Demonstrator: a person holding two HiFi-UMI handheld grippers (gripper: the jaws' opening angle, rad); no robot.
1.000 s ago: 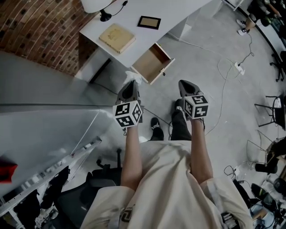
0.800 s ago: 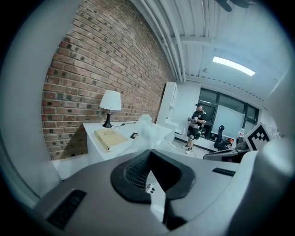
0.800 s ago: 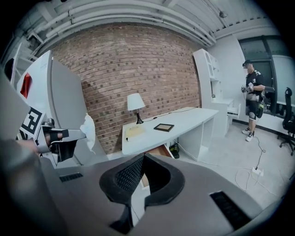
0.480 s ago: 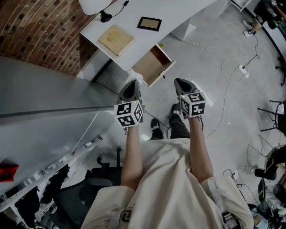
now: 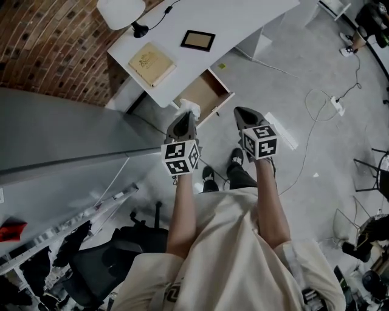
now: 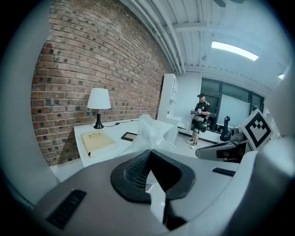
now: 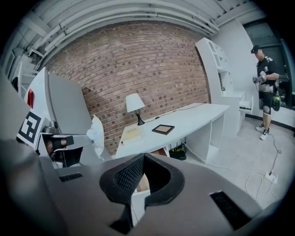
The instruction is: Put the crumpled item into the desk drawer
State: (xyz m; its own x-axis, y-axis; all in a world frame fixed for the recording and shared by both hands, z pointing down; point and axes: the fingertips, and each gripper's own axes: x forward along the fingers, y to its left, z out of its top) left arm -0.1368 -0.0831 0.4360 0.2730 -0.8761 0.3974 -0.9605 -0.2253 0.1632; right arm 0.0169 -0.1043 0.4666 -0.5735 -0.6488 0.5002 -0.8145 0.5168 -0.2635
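Observation:
A crumpled white item [image 5: 188,108] sticks out past the tip of my left gripper [image 5: 182,121], which is shut on it. In the left gripper view the crumpled item [image 6: 150,131] rises just above the closed jaws. The open wooden desk drawer [image 5: 202,93] juts out from under the white desk [image 5: 243,18], just ahead of the crumpled item. My right gripper [image 5: 244,115] hangs shut and empty to the right of the drawer's front, above the floor. In the right gripper view the crumpled item [image 7: 96,131] shows at the left, in front of the desk [image 7: 193,117].
On the desk lie a tan book [image 5: 150,62] and a dark picture frame [image 5: 197,40], with a white lamp [image 5: 121,12] at its far end. A brick wall [image 5: 42,42] runs on the left. Cables [image 5: 316,103] cross the floor. A person [image 7: 265,90] stands at the far right.
Both grippers have moved forward toward the desk. The crumpled item, still held in the left gripper, now sits right at the drawer's near corner.

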